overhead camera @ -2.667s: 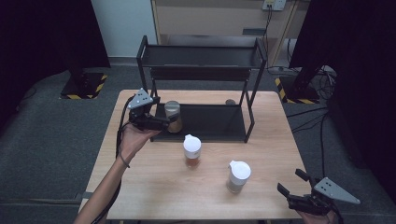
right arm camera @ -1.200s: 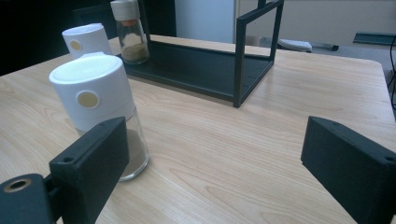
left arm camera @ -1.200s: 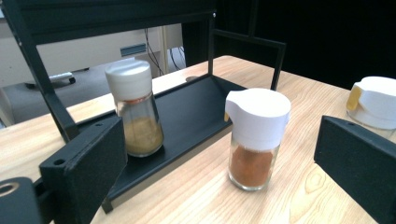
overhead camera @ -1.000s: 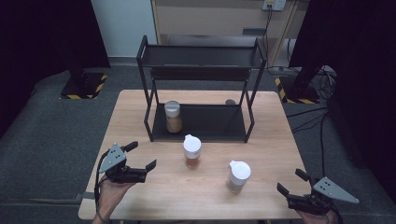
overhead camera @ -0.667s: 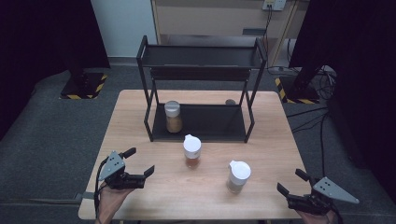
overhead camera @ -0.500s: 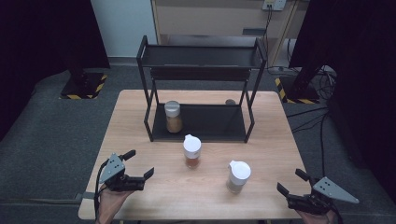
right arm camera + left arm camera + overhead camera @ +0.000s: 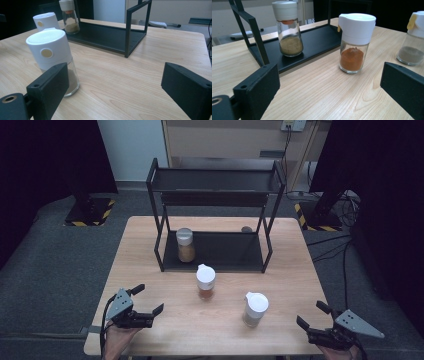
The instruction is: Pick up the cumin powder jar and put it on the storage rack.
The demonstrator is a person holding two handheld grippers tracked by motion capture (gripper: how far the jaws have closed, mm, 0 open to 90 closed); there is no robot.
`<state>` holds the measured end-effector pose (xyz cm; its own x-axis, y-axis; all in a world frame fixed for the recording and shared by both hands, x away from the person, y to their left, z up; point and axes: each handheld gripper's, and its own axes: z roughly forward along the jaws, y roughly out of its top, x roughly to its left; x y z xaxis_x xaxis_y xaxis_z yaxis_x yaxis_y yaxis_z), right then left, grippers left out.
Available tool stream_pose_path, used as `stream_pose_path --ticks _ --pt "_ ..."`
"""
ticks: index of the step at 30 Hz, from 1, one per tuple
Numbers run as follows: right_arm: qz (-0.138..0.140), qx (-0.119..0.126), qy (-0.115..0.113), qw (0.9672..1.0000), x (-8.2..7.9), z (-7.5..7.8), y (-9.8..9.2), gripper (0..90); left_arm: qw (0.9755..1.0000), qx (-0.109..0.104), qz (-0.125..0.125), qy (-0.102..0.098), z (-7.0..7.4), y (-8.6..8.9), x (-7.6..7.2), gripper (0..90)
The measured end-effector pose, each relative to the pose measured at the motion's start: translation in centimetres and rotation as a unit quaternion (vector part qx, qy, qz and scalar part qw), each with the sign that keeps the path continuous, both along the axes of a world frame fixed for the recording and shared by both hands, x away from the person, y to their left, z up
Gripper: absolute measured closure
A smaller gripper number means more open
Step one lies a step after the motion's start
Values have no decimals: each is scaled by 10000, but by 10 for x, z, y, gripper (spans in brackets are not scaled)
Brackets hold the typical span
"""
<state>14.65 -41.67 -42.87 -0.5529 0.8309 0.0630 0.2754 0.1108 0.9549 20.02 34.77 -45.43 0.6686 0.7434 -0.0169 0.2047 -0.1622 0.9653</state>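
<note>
Wooden table (image 7: 150,245) under both my hands, pale and grained. My left hand-held gripper (image 7: 145,302) hangs over the near left corner with its jaws spread wide and nothing between them. My right hand-held gripper (image 7: 312,316) sits over the near right corner, jaws just as wide apart and empty too.

Between the two, a jar of orange spice (image 7: 206,282) stands upright on the table with a white cap, just in front of the black rack (image 7: 215,180). In my left gripper view that jar (image 7: 354,43) is straight ahead between the jaws but well apart from them. To its right and nearer to me stands a jar of grey-brown powder (image 7: 255,309), also white-capped and upright; in my right gripper view it (image 7: 53,58) is close beside the left jaw, not touching it that I can tell.

A third jar with tan powder (image 7: 185,245) stands on the rack's bottom shelf, at its left end, close behind the front left post. The rack's top shelf holds nothing that I can make out. The rack stands on the far half of the table.
</note>
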Motion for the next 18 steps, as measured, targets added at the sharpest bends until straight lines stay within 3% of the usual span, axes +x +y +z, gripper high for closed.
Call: stream_pose_path --ticks 18 --pt "2 21 10 10000 0 0 -1 81 9993 48 -332 151 -4 5 5 13"
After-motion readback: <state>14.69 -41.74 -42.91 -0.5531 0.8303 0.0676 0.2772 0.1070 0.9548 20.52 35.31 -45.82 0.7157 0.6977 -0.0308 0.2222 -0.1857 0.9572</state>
